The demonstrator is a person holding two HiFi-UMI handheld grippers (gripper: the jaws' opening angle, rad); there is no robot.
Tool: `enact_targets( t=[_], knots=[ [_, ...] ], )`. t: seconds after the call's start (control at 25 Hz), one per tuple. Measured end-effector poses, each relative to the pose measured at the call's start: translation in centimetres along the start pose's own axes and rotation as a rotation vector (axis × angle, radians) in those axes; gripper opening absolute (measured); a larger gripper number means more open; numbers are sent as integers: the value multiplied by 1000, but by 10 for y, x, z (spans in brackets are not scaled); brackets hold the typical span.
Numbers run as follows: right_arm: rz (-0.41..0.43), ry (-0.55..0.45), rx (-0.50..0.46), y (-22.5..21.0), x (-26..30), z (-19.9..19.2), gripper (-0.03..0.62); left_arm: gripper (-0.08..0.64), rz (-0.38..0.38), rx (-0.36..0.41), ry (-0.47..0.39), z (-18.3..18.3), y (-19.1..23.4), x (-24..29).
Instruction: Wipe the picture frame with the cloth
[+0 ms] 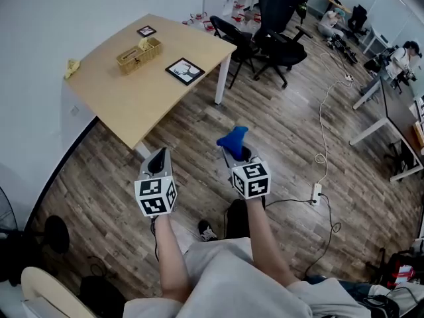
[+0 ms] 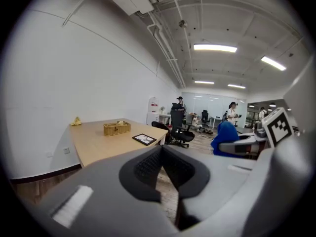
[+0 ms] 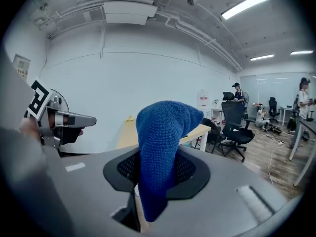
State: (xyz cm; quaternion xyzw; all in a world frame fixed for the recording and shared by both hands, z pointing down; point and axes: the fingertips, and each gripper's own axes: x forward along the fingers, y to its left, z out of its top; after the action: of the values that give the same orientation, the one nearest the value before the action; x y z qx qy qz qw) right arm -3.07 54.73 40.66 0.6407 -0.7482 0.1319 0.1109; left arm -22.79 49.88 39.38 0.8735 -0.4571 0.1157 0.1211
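- While you stand back from the counter, your right tool is clamped on the cloth. The cloth stands up out of the closed jaws in a rounded, drooping peak.
- Your left tool has its jaws pressed together with nothing between them. It hangs beside the right one, over the floor.
- The picture frame lies flat on the counter near its right-hand edge. It is ahead of both tools and well apart from them, a little left of the cloth in the head view.
- The cloth is deep blue, with a thick, nubbly terry weave, and it is soft and folded over at the top.
- The picture frame is a thin black rectangle around a white border, with a dark print in the middle.
- The counter has a pale wood top with a curved near edge and white legs.
- A woven, straw-coloured basket sits left of the picture frame, apart from it. A smaller frame lies beyond the basket, nearer the wall.
- The floor is grey-brown wood-grain planks, and black office chairs stand past the counter's far corner.
- Each tool has a smooth grey body, ribbed black pads and a cube of black-and-white square markers.
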Motion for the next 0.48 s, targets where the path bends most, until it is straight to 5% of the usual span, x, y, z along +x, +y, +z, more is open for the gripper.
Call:
enact_targets(
  t=[0.48],
  knots=[
    [51, -40, 8, -32, 65, 29, 107, 52, 37, 18, 4, 20, 20, 61]
  ],
)
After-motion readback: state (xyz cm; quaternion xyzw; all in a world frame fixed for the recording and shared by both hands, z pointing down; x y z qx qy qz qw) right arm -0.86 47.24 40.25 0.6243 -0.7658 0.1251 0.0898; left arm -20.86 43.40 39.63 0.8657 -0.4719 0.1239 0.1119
